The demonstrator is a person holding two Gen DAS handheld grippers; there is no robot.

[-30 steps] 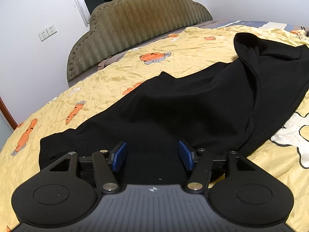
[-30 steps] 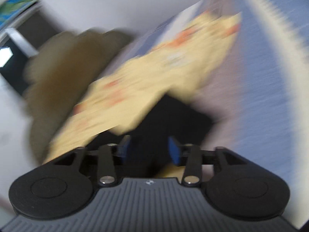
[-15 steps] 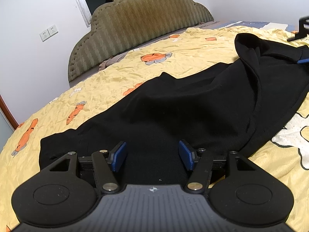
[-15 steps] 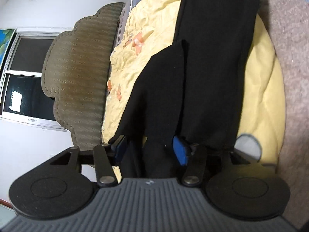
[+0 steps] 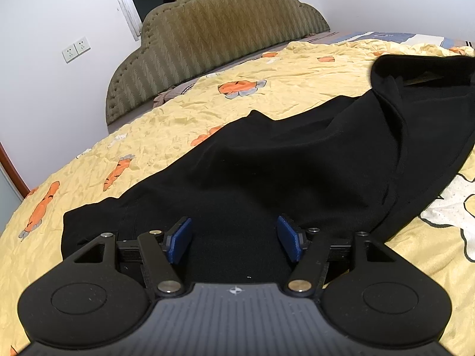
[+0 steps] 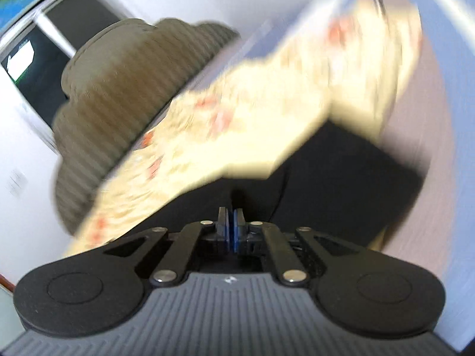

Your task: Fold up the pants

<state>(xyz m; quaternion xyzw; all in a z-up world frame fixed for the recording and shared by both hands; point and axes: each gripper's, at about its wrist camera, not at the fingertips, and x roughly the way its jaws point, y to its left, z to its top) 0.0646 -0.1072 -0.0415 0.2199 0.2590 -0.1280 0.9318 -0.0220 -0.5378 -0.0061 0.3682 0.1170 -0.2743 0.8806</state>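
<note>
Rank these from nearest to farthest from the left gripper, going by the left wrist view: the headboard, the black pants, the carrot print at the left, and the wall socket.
1. Black pants, directly under the left gripper.
2. Carrot print, on the bedspread, left.
3. Headboard, at the bed's far end.
4. Wall socket, upper left, roughly level with the headboard; too close to call.

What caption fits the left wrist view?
Left hand-held gripper, jaws opening, poised over black pants spread on a yellow carrot-print bedspread.
</note>
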